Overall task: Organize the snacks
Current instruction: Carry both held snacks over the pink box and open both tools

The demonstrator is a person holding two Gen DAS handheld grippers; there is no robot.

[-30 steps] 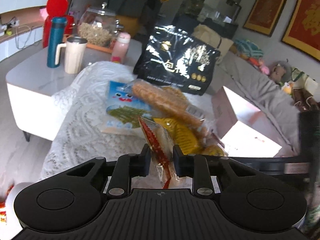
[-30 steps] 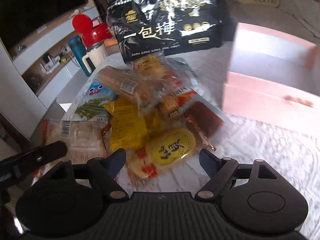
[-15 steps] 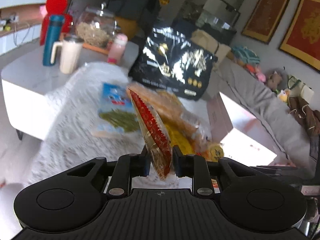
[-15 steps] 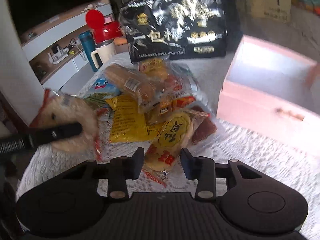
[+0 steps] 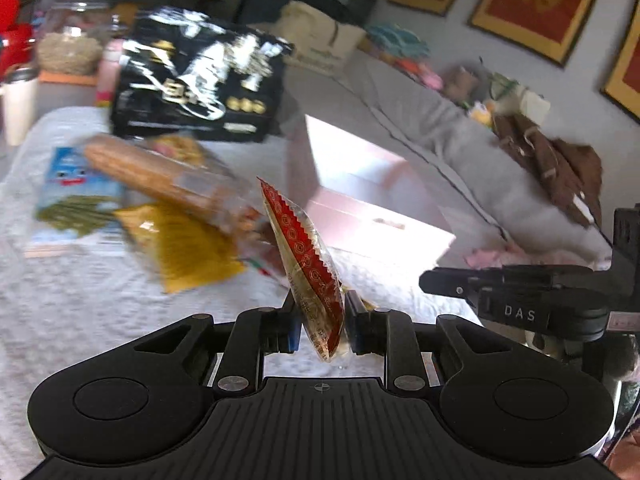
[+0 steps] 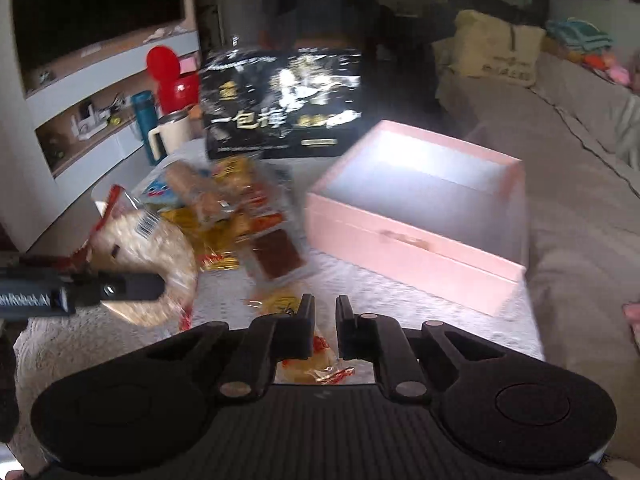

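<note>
Both packets have left the pile: left gripper (image 5: 320, 320) clamps the red-edged packet (image 5: 308, 264), right gripper (image 6: 322, 330), just closed, pinches the yellow snack (image 6: 308, 356). Next, carry both to the pink box (image 6: 416, 216).

Matte black tool (image 5: 320, 322) bears silver screws.

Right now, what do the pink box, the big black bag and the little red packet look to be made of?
Pink box: probably painted wood or stiff board, matte, with flat straight walls.
Big black bag: glossy plastic or foil film, with bright crinkled glare.
Little red packet: thin clear plastic film printed red, with a zigzag crimped edge.
</note>
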